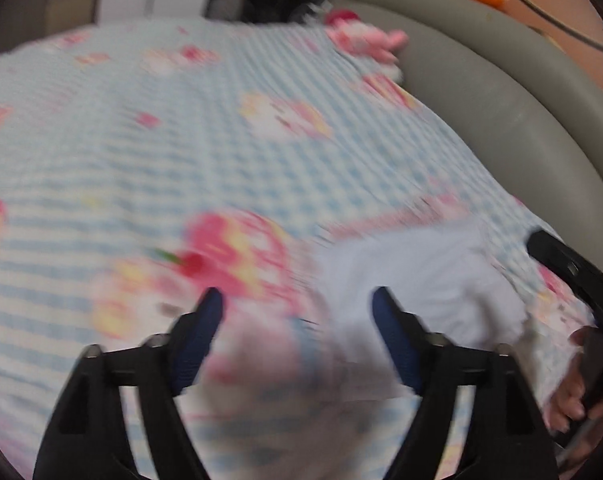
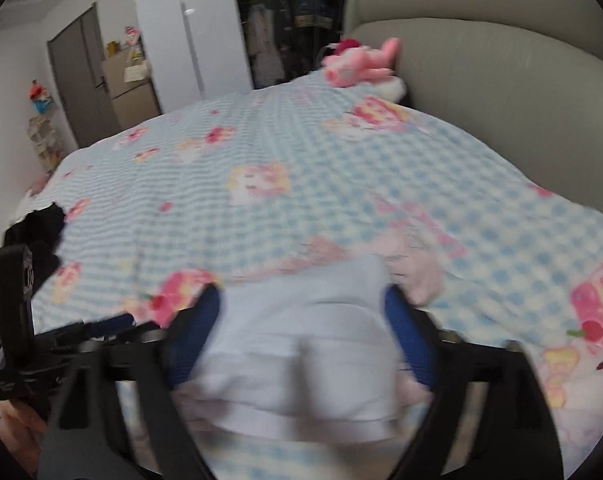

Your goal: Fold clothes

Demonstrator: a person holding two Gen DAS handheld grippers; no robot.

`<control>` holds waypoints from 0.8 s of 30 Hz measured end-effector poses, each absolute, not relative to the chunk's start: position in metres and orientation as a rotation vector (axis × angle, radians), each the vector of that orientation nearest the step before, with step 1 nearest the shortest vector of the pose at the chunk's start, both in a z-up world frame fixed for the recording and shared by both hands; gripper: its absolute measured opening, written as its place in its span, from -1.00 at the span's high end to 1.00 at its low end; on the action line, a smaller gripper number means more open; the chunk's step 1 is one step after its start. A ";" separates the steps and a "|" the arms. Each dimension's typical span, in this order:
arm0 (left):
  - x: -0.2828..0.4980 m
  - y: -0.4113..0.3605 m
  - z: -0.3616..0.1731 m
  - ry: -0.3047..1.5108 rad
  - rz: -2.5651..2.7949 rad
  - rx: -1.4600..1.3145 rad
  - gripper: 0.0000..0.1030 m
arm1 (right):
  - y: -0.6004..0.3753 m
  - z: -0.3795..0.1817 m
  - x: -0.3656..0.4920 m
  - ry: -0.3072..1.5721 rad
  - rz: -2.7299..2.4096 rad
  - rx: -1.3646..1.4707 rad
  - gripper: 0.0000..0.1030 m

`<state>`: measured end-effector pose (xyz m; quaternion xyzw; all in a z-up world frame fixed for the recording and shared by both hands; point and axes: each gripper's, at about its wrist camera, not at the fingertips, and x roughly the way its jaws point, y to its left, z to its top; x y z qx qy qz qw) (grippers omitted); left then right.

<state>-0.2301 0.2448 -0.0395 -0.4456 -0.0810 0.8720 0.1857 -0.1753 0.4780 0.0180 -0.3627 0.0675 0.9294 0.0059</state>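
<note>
Looking down the right hand-held gripper (image 2: 301, 300), its jaws gape wide around a folded pale-white cloth garment (image 2: 301, 344) on the blue-checked cartoon-print bedsheet (image 2: 301, 160). Only that view shows a black clothes pile (image 2: 41, 224); the left hand-held gripper (image 1: 297, 300) is wide too, with the garment (image 1: 421, 280) lying mostly off to its right.

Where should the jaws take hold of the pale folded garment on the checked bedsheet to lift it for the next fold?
Probably at the near stacked edge of the pale folded garment, coming from the near side, angled down. Its layers end there in a raised lip above the checked bedsheet, so one bite could catch them all. The picture is blurred, so this stays tentative.
</note>
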 end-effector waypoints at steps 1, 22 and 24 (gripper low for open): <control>-0.231 0.230 -0.033 -0.204 2.499 -1.266 -0.59 | 0.465 0.022 -0.178 0.205 2.916 -1.154 -0.85; -0.107 0.020 0.034 -0.166 2.887 -1.216 -0.59 | 0.242 0.023 -0.104 0.111 2.857 -1.325 -0.96; -0.087 0.009 0.033 -0.217 2.897 -1.232 -0.59 | 0.234 0.021 -0.081 0.119 2.852 -1.327 -0.96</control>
